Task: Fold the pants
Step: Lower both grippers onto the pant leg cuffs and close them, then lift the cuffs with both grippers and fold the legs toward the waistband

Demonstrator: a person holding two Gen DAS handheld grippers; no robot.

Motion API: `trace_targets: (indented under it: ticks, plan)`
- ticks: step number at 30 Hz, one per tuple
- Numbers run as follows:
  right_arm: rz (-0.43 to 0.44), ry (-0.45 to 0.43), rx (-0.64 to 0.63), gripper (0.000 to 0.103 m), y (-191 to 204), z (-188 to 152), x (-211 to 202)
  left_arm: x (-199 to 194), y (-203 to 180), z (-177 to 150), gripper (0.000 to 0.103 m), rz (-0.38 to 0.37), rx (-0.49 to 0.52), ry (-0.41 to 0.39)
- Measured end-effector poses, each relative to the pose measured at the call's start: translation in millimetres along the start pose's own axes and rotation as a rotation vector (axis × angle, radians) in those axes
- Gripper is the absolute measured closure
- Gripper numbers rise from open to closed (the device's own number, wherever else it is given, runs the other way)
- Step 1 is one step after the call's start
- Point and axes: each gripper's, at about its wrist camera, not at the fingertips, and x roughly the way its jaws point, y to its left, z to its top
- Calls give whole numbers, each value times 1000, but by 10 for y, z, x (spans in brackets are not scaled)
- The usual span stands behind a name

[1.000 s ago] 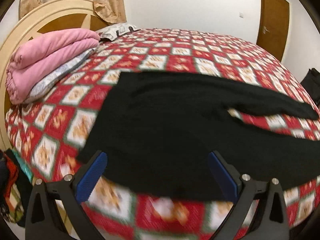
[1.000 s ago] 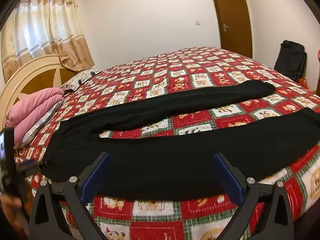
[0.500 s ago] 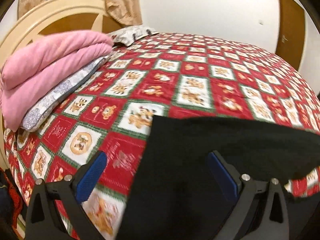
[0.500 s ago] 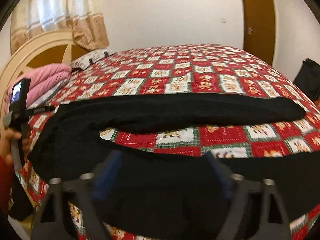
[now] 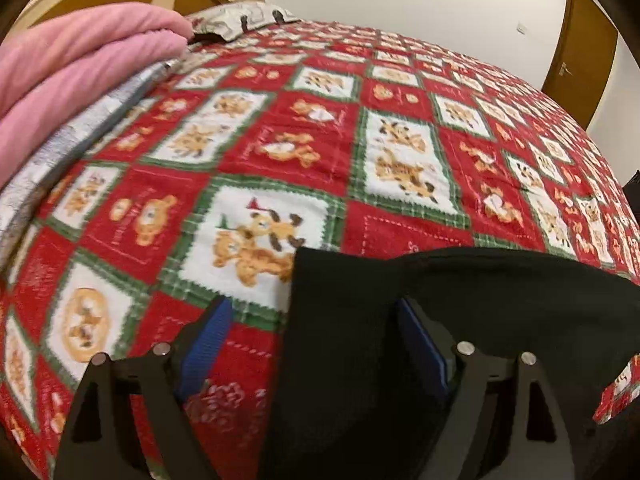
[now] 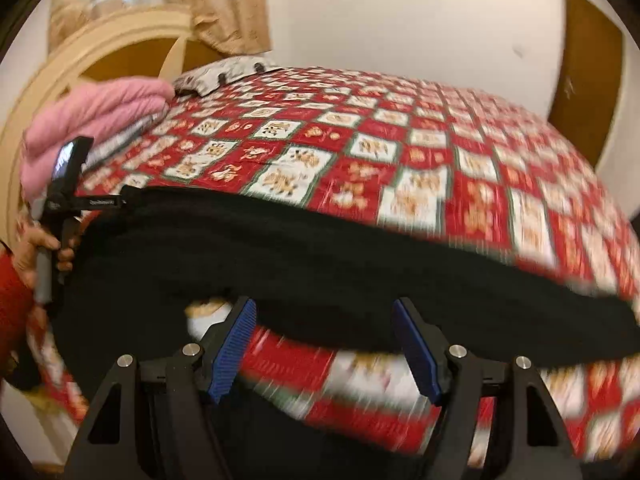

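Black pants (image 6: 312, 256) lie spread across the near part of a bed. In the left wrist view the pants' waist corner (image 5: 360, 320) lies between the blue pads of my left gripper (image 5: 316, 344), whose jaws stand wide open around it. My right gripper (image 6: 324, 340) is open too, low over the near edge of the far pant leg, with bedspread showing between its pads. The left gripper also shows in the right wrist view (image 6: 112, 202), at the pants' left end, held by a hand.
The bed has a red, white and green patterned bedspread (image 5: 400, 152). A folded pink blanket (image 5: 80, 60) and pillows lie at the left by the round headboard (image 6: 120, 52). A brown door (image 6: 588, 80) stands at the far right.
Both grippers have moved forward and lower over the pants. The left one now has the waist corner between its open jaws. The right view is blurred from motion.
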Motion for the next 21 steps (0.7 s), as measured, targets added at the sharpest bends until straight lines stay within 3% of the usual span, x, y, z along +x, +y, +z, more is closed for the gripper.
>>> trace_targets:
  ticks: [2,9,14,17,19,20,21]
  plan:
    - [-22,32,-65,31,-39,170,248,7,-33,13,17,4,21,-13]
    - [84,200,-100,31,-324,569,1201,6,-108,91,47,-48,50,8]
    - [110,269,-135,31,-434,647,1606,49,-96,145,47,-62,45,16]
    - [188,255,-114,49,-472,639,1633,69,-107,156,47,-62,32,-3]
    - [181,254,-121,62,-451,636,1608,81,-139,164,48,-49,28,-14]
    - [183,258,-123,86,-437,637,1594,79,-155,167,50,-44,26,-20]
    - [205,267,-120,98,-417,637,1569,74,-172,171,56,-42,26,-25]
